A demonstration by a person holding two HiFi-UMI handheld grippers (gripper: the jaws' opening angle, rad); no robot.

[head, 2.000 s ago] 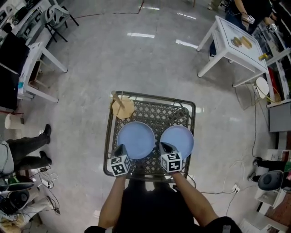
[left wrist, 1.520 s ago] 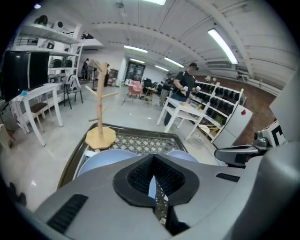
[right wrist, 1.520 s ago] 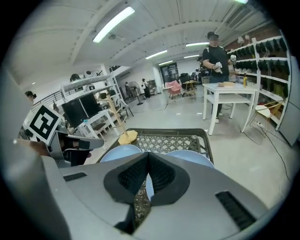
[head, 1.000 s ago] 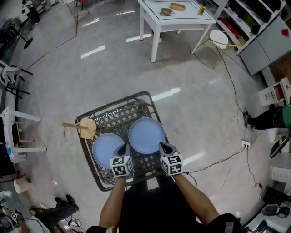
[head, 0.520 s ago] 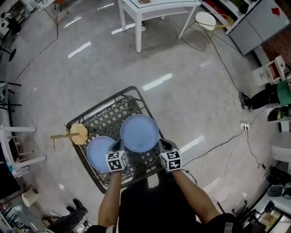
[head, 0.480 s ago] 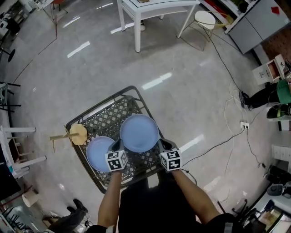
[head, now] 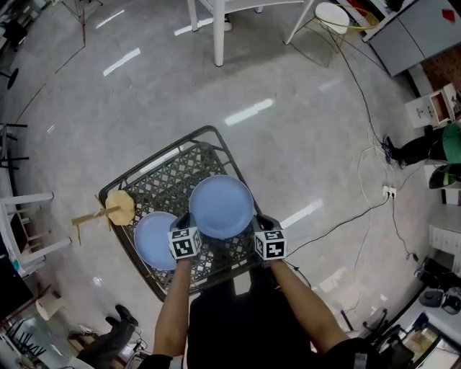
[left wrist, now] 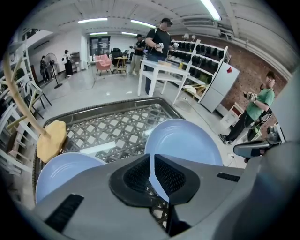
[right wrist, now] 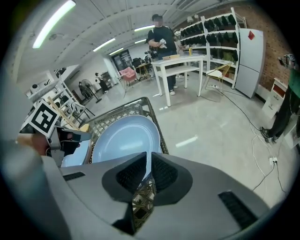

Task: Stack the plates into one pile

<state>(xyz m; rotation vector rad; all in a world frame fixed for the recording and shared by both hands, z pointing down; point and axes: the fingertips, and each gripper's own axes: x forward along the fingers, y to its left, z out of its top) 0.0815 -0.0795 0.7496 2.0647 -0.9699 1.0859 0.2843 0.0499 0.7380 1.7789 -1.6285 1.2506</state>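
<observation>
Two light blue plates are on a black metal mesh table point(head: 173, 169). One blue plate point(head: 221, 207) is lifted off the mesh, and its left edge overlaps the other. My left gripper point(head: 186, 232) pinches its near-left rim, the thin rim showing between the pads point(left wrist: 152, 161); these jaws are opening slightly. My right gripper point(head: 261, 229) is shut on the near-right rim point(right wrist: 149, 161). The second blue plate point(head: 155, 241) lies flat on the mesh to the left, also seen as the second plate point(left wrist: 61, 173) in the left gripper view.
A tan wooden disc on a stick point(head: 119, 207) sits at the table's left edge. On the glossy floor stand a white table point(head: 216, 21) and a stool point(head: 335, 14) far off. Cables point(head: 374, 194) trail at the right, near a person point(head: 439, 148).
The plate held between both grippers has risen and come left, so it now overlaps the other plate's edge. The head view has swung round.
</observation>
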